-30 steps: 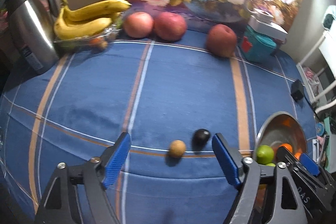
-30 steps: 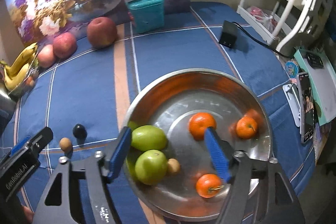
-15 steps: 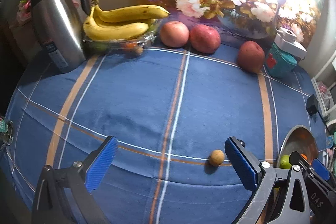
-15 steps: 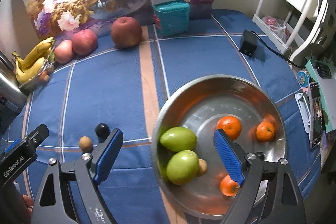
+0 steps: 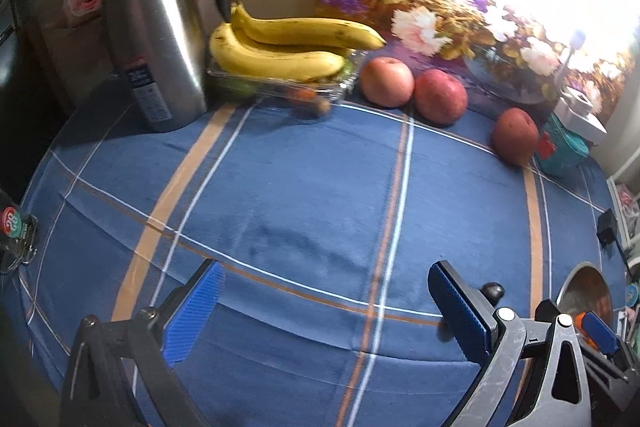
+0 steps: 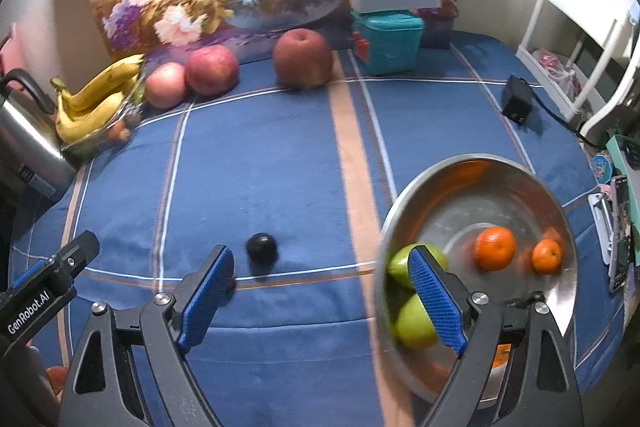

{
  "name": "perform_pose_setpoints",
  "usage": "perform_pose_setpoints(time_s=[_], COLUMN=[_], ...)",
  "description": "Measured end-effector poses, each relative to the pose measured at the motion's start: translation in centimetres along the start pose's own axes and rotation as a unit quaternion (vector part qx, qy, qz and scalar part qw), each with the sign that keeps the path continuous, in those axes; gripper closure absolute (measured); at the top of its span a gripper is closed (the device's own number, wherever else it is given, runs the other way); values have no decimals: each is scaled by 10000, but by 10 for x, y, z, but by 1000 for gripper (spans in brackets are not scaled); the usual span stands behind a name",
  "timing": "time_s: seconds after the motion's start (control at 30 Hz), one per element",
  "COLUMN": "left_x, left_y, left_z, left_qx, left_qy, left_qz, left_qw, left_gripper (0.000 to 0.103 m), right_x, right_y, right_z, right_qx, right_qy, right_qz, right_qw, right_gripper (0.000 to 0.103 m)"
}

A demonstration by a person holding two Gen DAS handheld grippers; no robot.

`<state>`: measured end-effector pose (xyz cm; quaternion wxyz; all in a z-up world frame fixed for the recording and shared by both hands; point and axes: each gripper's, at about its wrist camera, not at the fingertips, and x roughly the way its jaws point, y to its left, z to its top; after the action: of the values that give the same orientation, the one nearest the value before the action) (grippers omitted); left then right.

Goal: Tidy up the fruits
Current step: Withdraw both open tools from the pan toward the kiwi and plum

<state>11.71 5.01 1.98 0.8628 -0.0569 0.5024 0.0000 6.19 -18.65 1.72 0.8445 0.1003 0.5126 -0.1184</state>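
Observation:
My left gripper [image 5: 324, 307] is open and empty over the blue cloth. My right gripper [image 6: 324, 291] is open and empty too, just left of the steel bowl [image 6: 560, 211]. The bowl holds two green fruits [image 6: 412, 315] and oranges [image 6: 494, 247]. A small dark fruit [image 6: 261, 247] lies on the cloth ahead of my right gripper's left finger; it peeks out behind my left gripper's right finger in the left wrist view [image 5: 493, 291]. Three apples [image 5: 387, 81] sit at the back. Bananas [image 5: 280, 51] lie on a clear tray.
A steel thermos jug [image 5: 154, 39] stands at the back left. A teal box [image 6: 386, 39] with a white lamp on it stands at the back. A black power adapter [image 6: 517, 99] and cable lie at the right. A flower picture leans against the wall.
Both grippers have swung left. The small brown fruit has gone out of sight behind the fingers. The bowl has shifted right in the right wrist view.

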Motion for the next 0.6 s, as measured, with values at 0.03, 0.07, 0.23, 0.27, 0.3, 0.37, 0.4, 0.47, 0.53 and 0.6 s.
perform_pose_setpoints(time_s=[0.03, 0.07, 0.23, 0.27, 0.3, 0.37, 0.4, 0.47, 0.53, 0.6], left_x=[1, 1, 6, 8, 12, 16, 19, 26, 33, 40], left_y=[3, 6, 11, 10, 8, 6, 4, 2, -1, -3], left_z=[1, 2, 3, 3, 3, 2, 1, 0, -1, -2], left_qx=[-38, -76, -172, -148, -116, -92, -89, -88, -83, -74], left_qy=[-10, -15, -29, -20, 6, 55, 90, 180, 284, 344], left_qz=[18, 23, 25, 33, 32, 21, 21, 3, -57, -122], left_qw=[10000, 10000, 9998, 9999, 9999, 9999, 9999, 9998, 9995, 9993], left_gripper=[0, 0, 0, 0, 0, 0, 0, 0, 0, 0], right_x=[1, 3, 13, 16, 19, 23, 25, 30, 36, 41], right_y=[4, 8, 26, 27, 28, 29, 28, 27, 24, 21], right_z=[0, 0, -2, -2, -2, -1, -1, -1, -1, -1], right_qx=[-32, -81, -329, -348, -366, -377, -367, -316, -243, -180], right_qy=[11, 17, 39, 53, 66, 84, 96, 130, 179, 170], right_qz=[27, 45, 233, 281, 292, 255, 259, 313, 355, 347], right_qw=[10000, 10000, 9992, 9990, 9989, 9989, 9989, 9989, 9989, 9991], right_gripper=[14, 14, 14, 14, 14, 14, 14, 14, 14, 14])
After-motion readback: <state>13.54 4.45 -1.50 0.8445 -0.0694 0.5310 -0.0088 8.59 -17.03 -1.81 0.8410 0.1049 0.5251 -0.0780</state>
